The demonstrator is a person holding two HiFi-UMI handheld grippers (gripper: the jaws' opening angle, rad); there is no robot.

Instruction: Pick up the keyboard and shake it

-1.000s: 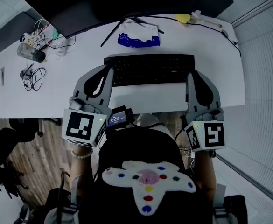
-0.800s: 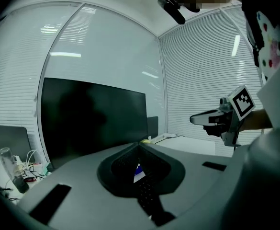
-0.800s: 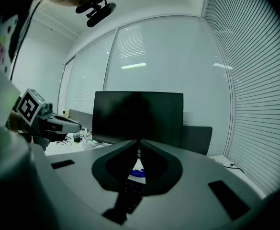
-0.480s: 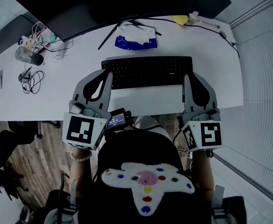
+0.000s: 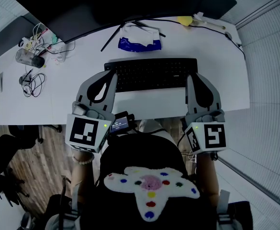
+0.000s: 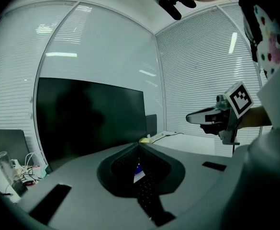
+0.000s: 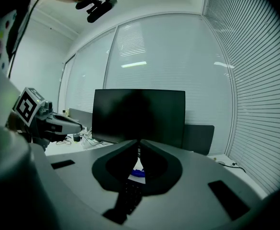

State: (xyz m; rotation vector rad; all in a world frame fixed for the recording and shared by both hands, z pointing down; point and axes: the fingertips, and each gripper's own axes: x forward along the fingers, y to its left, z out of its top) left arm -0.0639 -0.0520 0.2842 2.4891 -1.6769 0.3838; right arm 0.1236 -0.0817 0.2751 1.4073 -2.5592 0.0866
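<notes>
A black keyboard [image 5: 151,73] lies flat on the white desk [image 5: 149,104], in front of the monitor. My left gripper [image 5: 112,74] is shut, its tips at the keyboard's front left corner. My right gripper [image 5: 191,78] is shut too, its tips at the front right corner. Nothing shows between either pair of jaws. In the left gripper view the tips [image 6: 139,146] meet and the keyboard [image 6: 147,200] shows dark through the hollow below them. The right gripper view shows the same: closed tips [image 7: 139,142] and keyboard [image 7: 128,195]. Whether the tips press on the keyboard I cannot tell.
A large dark monitor [image 5: 116,4] stands behind the keyboard. A blue and white bag [image 5: 140,40] lies by its stand. A glass jar [image 5: 27,57] and tangled cables [image 5: 32,80] sit at the far left, a yellow object [image 5: 185,19] at the back right.
Both grippers have drawn in slightly toward the keyboard's ends. The keyboard lies where it did on the desk.
</notes>
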